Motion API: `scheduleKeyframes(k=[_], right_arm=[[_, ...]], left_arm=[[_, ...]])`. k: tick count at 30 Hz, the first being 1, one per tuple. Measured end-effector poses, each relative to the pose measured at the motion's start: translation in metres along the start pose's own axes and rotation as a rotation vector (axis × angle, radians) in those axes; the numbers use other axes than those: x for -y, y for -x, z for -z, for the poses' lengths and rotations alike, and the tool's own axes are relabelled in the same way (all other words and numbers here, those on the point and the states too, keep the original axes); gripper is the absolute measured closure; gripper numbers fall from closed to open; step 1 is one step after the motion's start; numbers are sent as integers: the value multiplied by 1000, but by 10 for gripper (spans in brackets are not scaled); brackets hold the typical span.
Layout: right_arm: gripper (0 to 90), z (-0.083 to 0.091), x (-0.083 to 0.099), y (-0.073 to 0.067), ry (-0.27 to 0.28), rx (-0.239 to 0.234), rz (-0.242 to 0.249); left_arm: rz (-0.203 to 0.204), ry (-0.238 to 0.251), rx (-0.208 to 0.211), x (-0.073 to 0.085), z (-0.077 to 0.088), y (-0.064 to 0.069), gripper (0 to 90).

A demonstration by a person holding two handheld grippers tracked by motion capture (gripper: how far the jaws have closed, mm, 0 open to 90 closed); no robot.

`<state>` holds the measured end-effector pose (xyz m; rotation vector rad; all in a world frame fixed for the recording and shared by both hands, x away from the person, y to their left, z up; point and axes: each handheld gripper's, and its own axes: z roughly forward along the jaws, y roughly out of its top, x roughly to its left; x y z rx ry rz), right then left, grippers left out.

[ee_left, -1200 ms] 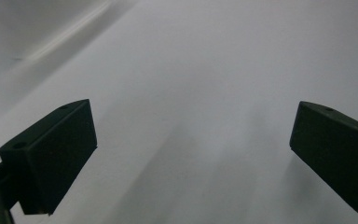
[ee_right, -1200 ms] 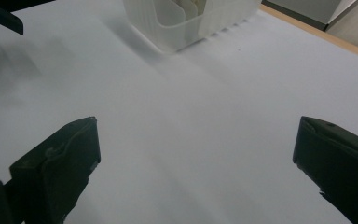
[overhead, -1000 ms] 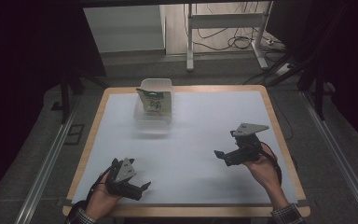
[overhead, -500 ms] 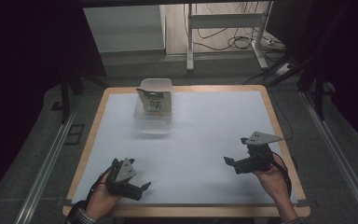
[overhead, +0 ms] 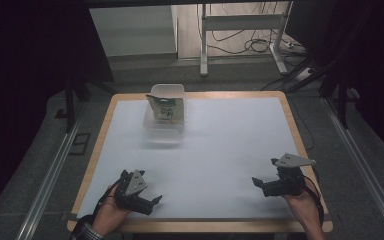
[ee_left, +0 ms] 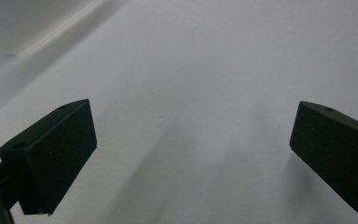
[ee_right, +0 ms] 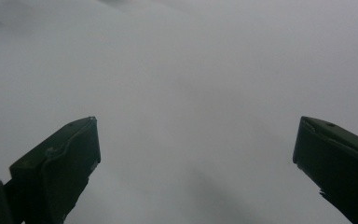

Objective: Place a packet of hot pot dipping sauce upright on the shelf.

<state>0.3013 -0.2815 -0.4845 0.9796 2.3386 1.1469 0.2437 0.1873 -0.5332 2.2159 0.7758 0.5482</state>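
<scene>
While both grippers, left (overhead: 152,201) and right (overhead: 258,183), wait wide open at the desk's (overhead: 230,145) near edge, a light, crinkly green packet (overhead: 164,109) stands in a clear tub (overhead: 166,131) by the far edge, likely best pinched at its top.

The print on the green packet (overhead: 163,108) standing in the clear tub (overhead: 166,119) is too small to read, and the tub's wall hides the packet's lower part. In the left gripper view the bottom and right edges cut off the jaws of the left gripper (ee_left: 191,158); the right gripper (ee_right: 196,168) is cut the same way in its own view, over blurred white table (ee_right: 191,70). The bottom edge crops both forearms in the high view.
</scene>
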Motion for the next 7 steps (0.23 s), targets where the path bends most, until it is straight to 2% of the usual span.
scheduleKeyframes(k=[4, 7], right_arm=[[10, 0, 9, 4, -37, 19, -16], [10, -1, 11, 6, -44, 19, -23]], left_arm=[[6, -8, 0, 0, -1, -1, 4], [15, -10, -1, 0, -2, -1, 3]])
